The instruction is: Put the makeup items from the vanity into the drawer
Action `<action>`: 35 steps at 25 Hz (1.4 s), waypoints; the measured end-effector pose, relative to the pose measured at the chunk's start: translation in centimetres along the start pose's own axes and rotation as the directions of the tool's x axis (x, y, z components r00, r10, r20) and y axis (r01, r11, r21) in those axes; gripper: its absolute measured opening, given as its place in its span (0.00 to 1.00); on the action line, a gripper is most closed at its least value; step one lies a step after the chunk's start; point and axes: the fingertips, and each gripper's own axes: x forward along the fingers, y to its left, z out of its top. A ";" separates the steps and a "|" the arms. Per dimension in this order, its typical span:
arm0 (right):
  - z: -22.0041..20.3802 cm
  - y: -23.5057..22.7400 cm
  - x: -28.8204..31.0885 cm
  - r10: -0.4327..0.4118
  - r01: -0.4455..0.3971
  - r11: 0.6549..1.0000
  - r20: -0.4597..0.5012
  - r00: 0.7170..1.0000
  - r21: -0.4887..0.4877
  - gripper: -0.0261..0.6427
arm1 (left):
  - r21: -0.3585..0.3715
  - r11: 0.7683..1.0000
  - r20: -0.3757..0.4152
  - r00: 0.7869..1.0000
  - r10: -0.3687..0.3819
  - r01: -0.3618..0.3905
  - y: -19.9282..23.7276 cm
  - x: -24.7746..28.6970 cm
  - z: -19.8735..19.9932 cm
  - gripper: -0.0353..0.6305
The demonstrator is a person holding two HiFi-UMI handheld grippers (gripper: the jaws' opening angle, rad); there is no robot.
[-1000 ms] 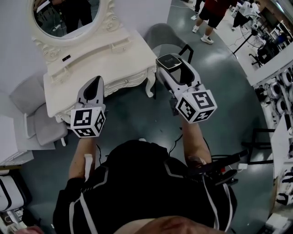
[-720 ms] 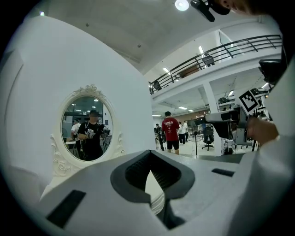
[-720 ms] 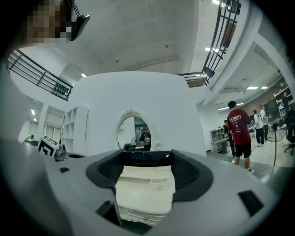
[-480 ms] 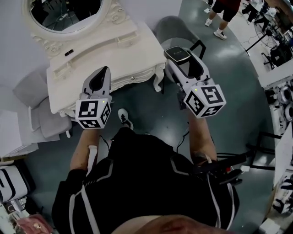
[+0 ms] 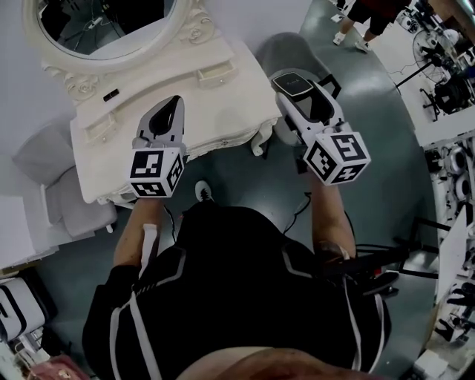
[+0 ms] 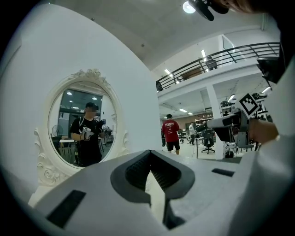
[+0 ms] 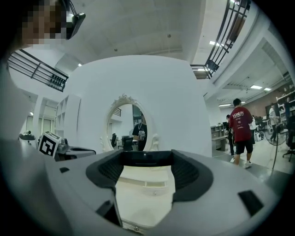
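Note:
The white vanity (image 5: 215,93) with its oval mirror (image 5: 104,22) stands at the upper left of the head view. I see no makeup items on its top, only a small dark mark (image 5: 111,94) on the raised back shelf. The front drawer (image 7: 146,184) looks closed. My left gripper (image 5: 172,104) hovers over the vanity's front part, jaws shut and holding nothing, pointing at the mirror (image 6: 83,133). My right gripper (image 5: 291,80) hangs just off the vanity's right end, open and empty, with the vanity front (image 7: 145,198) showing between its jaws.
A grey upholstered chair (image 5: 286,48) stands behind the right gripper, by the vanity's right end. Grey cushioned seats (image 5: 74,204) sit left of the vanity. People (image 5: 364,15) walk at the far upper right. Stands and equipment (image 5: 445,89) line the right side.
The person has stepped closer to the vanity. Both grippers have moved forward; the left one now hangs over the vanity top. Neither gripper's jaws have changed.

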 end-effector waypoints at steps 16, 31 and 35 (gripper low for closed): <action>-3.5 0.2 14.8 -0.025 0.023 1.000 -0.151 0.988 -0.015 0.53 | -0.041 0.997 -0.059 0.996 -0.061 0.058 11.6 8.0 -3.7 0.06; -12.1 -3.8 25.5 0.046 -0.031 0.999 -0.374 0.926 0.044 0.53 | -0.059 0.995 -0.147 0.985 -0.086 0.078 12.9 13.4 -8.6 0.06; -15.0 -5.3 28.1 0.098 -0.080 0.995 -0.431 0.897 0.059 0.53 | -0.064 0.998 -0.192 0.981 -0.039 0.028 13.1 15.0 -10.2 0.06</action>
